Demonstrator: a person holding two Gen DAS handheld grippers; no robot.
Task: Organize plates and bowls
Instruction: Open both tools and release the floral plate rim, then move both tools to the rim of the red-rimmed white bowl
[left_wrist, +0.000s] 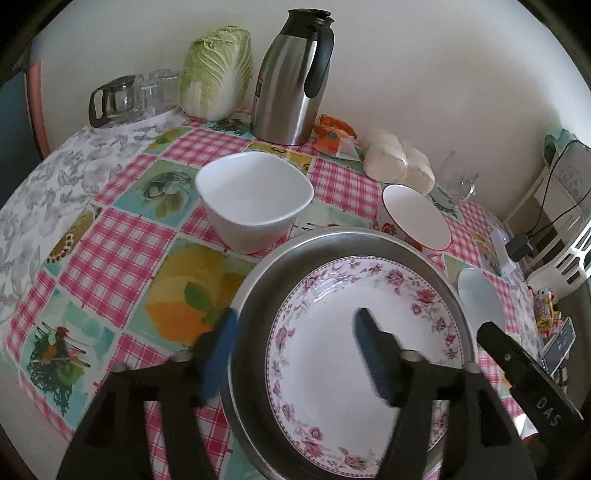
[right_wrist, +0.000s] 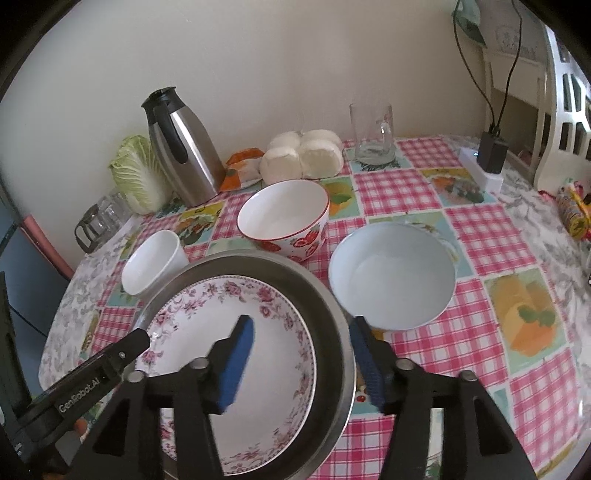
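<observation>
Left tool gaping | right tool gaping | both straddle metal pan rims | floral plate inside

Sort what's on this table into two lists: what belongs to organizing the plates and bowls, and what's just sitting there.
Belongs to the job:
- floral plate
- metal pan holding it
- square white bowl
- strawberry bowl
- pale blue bowl

Just lying about:
- thermos jug
- cabbage
- bagged buns
- glass mug
- orange packet
- charger

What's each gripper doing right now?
Left gripper: open, straddling the round metal tray's left rim.
Right gripper: open, straddling its right rim.
</observation>
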